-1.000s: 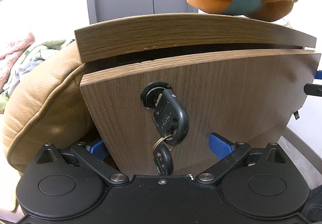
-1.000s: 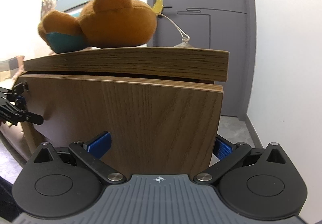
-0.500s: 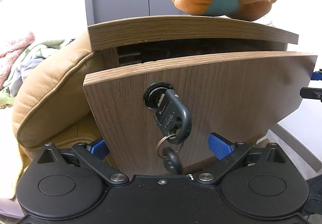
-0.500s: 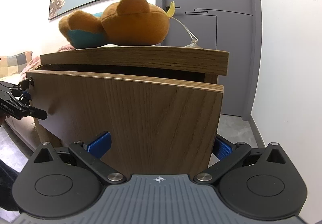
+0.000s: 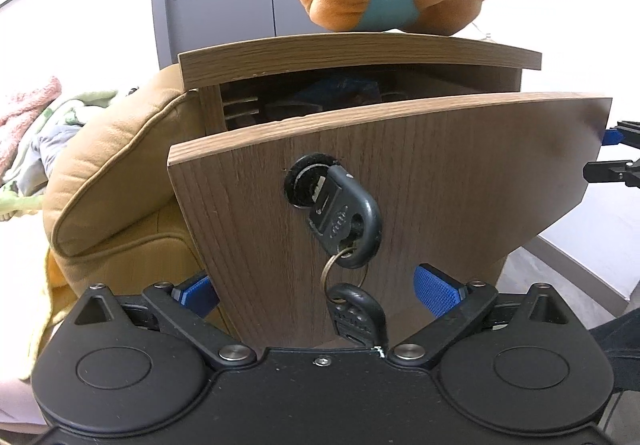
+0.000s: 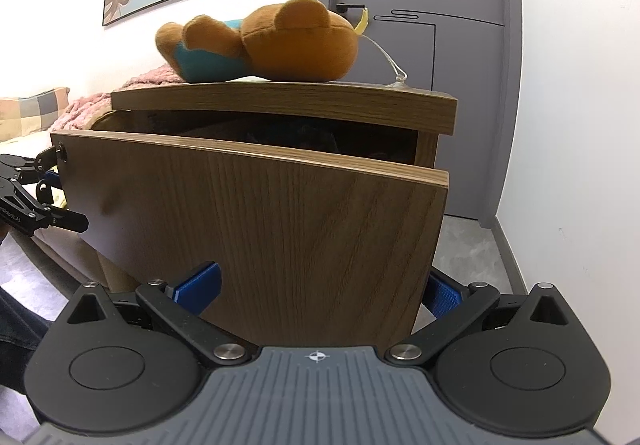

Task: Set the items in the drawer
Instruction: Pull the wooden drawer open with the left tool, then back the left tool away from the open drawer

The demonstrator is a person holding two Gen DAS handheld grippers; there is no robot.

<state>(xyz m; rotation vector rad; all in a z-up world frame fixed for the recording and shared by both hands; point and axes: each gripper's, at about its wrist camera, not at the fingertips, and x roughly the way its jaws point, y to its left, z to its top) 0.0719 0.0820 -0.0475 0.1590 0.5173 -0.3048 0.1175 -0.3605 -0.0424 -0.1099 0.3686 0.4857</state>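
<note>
right wrist view | we see both tongs, left (image 5: pixel 316 287) and right (image 6: pixel 320 289), spread wide across the drawer front (image 6: pixel 280 229), grasping nothing | plush bear (image 6: pixel 276 45) lies lengthwise on cabinet top (image 6: pixel 288 101), above and beyond the half-open drawer, right tongs seem nearer

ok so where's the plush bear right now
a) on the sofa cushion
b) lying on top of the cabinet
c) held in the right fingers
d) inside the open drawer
b, the plush bear lies on its side on the cabinet top, above the partly open drawer, and neither gripper touches it.
</note>
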